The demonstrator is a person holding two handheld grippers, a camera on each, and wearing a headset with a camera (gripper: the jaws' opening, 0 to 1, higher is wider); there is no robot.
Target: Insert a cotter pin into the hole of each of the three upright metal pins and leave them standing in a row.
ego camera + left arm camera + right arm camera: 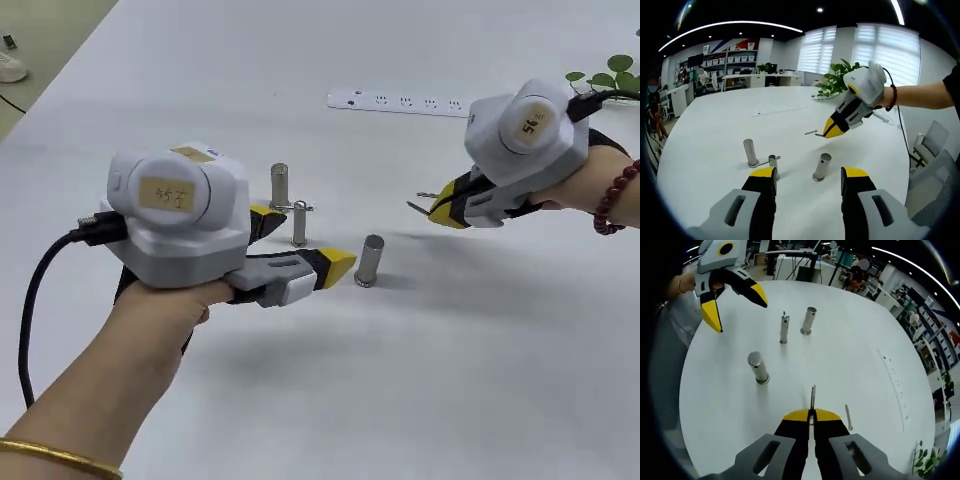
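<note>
Steel pins stand on the white table [480, 350] in a loose row: far pin [279, 185], middle pin [299, 222], near pin [370, 260]. The middle pin already carries a fitted cotter pin [290, 207] thru its hole. The near pin looks bare; the far one is too small to tell.

R gripper [812, 416] is clamped tight on a held cotter pin [813, 397], w/ the tip poking out past the jaws, prob. so it can thread straight into a hole. It hovers above the table, apart from all three pins.

L gripper [312, 243] has its jaws spread wide w/ nothing in them, just beside the near pin. It's likely placed to steady that pin vs tipping during insertion.

A spare cotter pin [848, 417] lies on the table near the R gripper, presumably for the last pin.
</note>
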